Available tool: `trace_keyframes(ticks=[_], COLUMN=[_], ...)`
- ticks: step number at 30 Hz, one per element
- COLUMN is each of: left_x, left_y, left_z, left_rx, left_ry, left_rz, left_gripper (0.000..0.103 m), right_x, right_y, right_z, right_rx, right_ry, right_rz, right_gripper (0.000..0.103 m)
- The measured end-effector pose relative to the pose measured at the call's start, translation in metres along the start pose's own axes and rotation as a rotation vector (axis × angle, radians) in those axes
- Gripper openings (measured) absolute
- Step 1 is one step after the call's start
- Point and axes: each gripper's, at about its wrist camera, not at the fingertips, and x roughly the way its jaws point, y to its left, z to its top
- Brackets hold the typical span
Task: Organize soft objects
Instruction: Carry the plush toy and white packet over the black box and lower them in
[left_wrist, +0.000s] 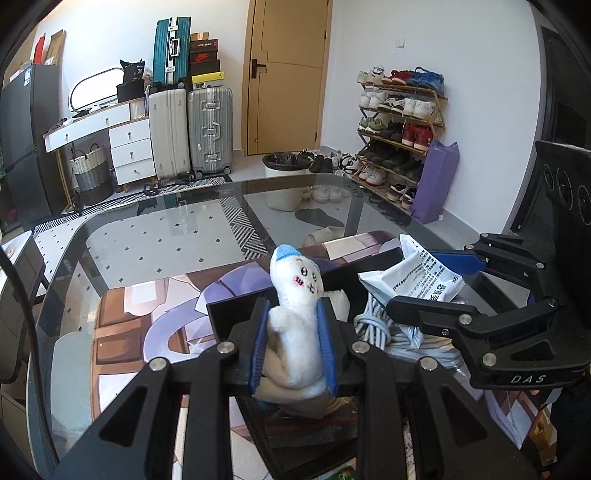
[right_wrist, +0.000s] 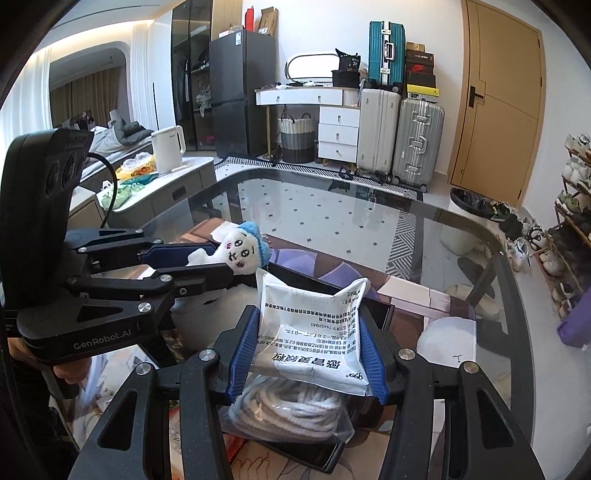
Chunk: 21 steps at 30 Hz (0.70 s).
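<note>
Mostly, black box (left_wrist: 236, 314) hid behind my grippers. Left gripper (left_wrist: 293, 345) pinched plush toy (left_wrist: 295, 295) upright above box; right gripper (right_wrist: 306, 347) clamped white pouch (right_wrist: 314, 328) over bagged rope (right_wrist: 288, 410).

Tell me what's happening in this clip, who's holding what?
A person works two handheld claws over a black tray on a glass table. The left claw is clamped on a small white plush toy with a blue cap. The right claw grips a white printed packet, held above a bagged coil of pale rope lying in the tray. Both items are held up, not yet set down.
</note>
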Motion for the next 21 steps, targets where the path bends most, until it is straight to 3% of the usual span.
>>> trace_keyframes(ticks=[16,21], left_x=[0.004,0.003], left_y=[-0.001,0.002], left_z=[-0.004,-0.005], left_rx=[0.039,0.057], left_ry=[0.035,0.048], left_rz=[-0.007,0.004], left_gripper=[0.024,0.026], right_x=[0.025,0.026], right_y=[-0.007,-0.008], right_z=[-0.001,-0.001], right_rx=[-0.001,-0.003], right_ry=[0.022,0.021], right_rz=[-0.010,-0.012], right_gripper=[0.052,0.058])
